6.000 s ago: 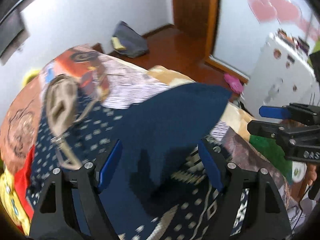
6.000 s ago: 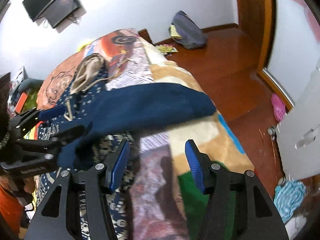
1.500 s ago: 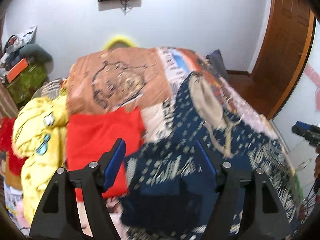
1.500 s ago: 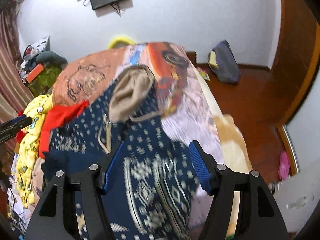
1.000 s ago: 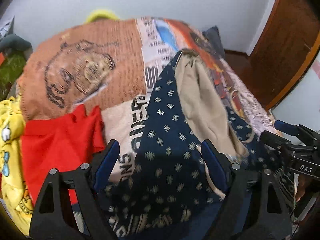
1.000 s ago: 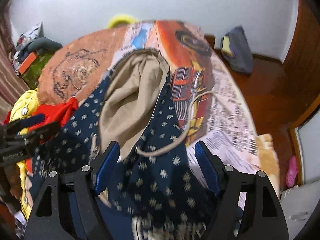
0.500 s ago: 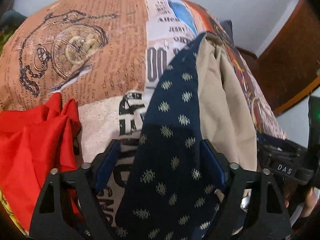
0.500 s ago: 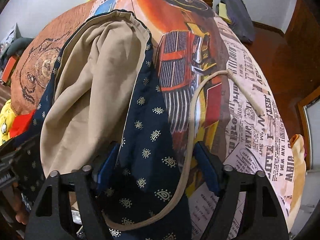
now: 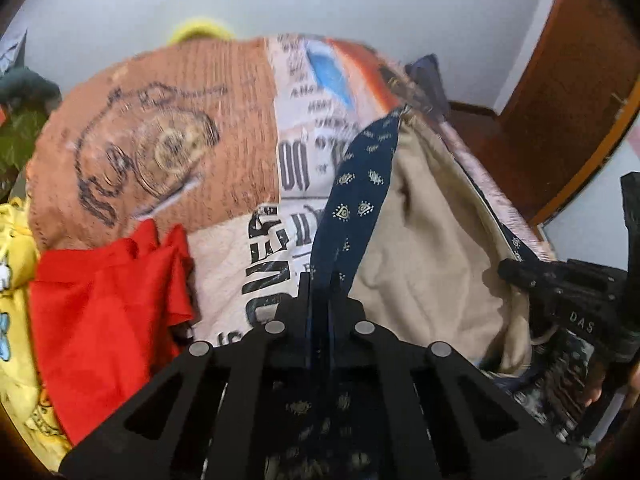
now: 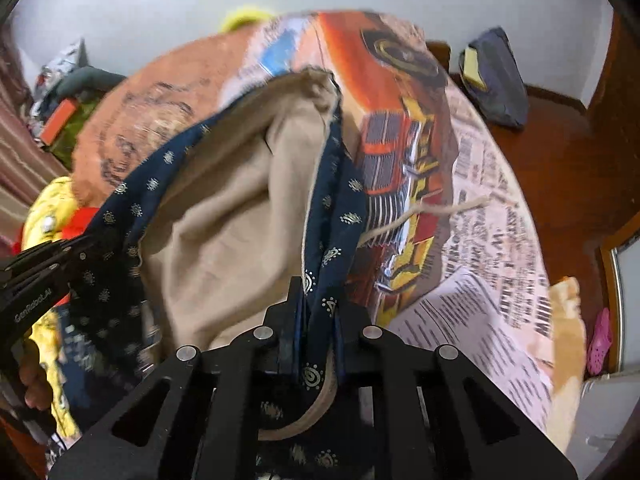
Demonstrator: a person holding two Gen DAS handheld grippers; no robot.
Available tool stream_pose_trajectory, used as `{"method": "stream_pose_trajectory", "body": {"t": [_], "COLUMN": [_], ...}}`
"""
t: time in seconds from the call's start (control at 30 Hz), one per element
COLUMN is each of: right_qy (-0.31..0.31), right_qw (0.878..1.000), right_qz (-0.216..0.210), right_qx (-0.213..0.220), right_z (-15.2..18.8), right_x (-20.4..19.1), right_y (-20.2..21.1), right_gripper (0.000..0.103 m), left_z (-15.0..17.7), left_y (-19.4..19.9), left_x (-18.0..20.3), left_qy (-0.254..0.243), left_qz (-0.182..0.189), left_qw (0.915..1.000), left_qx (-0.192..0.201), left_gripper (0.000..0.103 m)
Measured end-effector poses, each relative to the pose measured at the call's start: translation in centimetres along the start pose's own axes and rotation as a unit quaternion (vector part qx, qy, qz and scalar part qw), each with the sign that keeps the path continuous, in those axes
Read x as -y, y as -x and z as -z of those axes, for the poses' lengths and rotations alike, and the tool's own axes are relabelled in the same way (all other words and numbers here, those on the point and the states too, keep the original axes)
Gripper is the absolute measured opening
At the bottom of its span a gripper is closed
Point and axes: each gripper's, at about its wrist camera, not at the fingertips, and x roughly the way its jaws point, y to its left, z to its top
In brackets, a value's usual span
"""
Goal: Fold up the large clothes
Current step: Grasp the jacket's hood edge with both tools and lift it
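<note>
A bed under a printed blanket point(image 9: 224, 128) fills the room. The navy hooded garment point(image 10: 224, 216) lies on it, hood pointing far, long axis running near to far. The left gripper point(image 9: 320, 280) and right gripper point(image 10: 316, 296) each pinch a hood edge, equally near
</note>
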Motion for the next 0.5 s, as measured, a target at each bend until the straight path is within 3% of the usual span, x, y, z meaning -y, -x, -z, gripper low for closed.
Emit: {"method": "stream_pose_trajectory", "body": {"t": [0.23,0.5], "right_qy": [0.050,0.082], "right_qw": [0.998,0.995], "right_qz": [-0.020,-0.032], "right_qx": [0.044,0.046], "right_z": [3.5,8.3], "right_x": [-2.9,-3.9], "right_y": [7.6,9.2], "right_gripper": [0.011,0.011], "left_z": [2.3,9.3], "left_y": [7.3,11.2], "left_x": [0.8,0.5], "left_qy": [-0.022,-0.046], "left_qz": [0.021,0.030], "left_qw": [0.9991,0.9983], "left_qx": [0.030,0.020], "left_gripper": [0.004,0.004]}}
